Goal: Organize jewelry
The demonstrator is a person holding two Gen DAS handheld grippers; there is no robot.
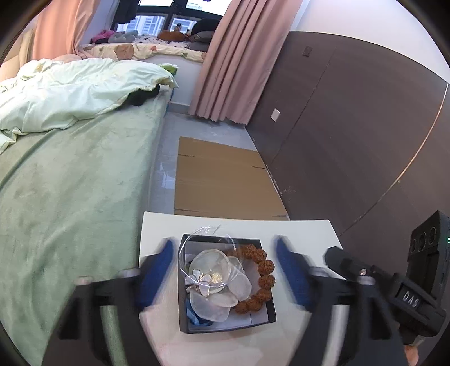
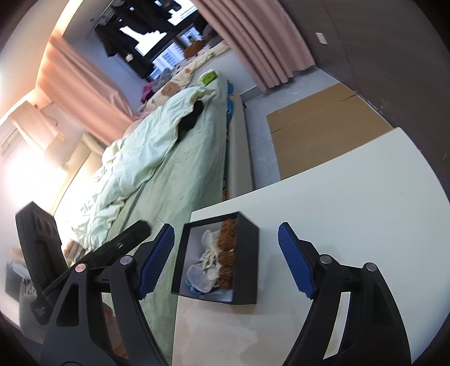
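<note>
Both sets of blue fingers (image 1: 166,270) gape wide and empty, the left gripper (image 1: 225,276) straddling the black box (image 1: 225,328) at lower centre of the white table (image 1: 303,231), likely to steady it, the right gripper (image 2: 225,259) flanking it, while the bead bracelet (image 1: 260,278) and sheer flower piece (image 1: 216,284) sit inside.

A home bedroom: a bed (image 1: 70,180) with green sheet and rumpled pale duvet (image 1: 73,90), pink curtains (image 1: 233,59) beside a window (image 1: 157,22), a quilt-covered window seat (image 1: 146,49) with soft toys, and dark wardrobe panels (image 1: 351,126).
</note>
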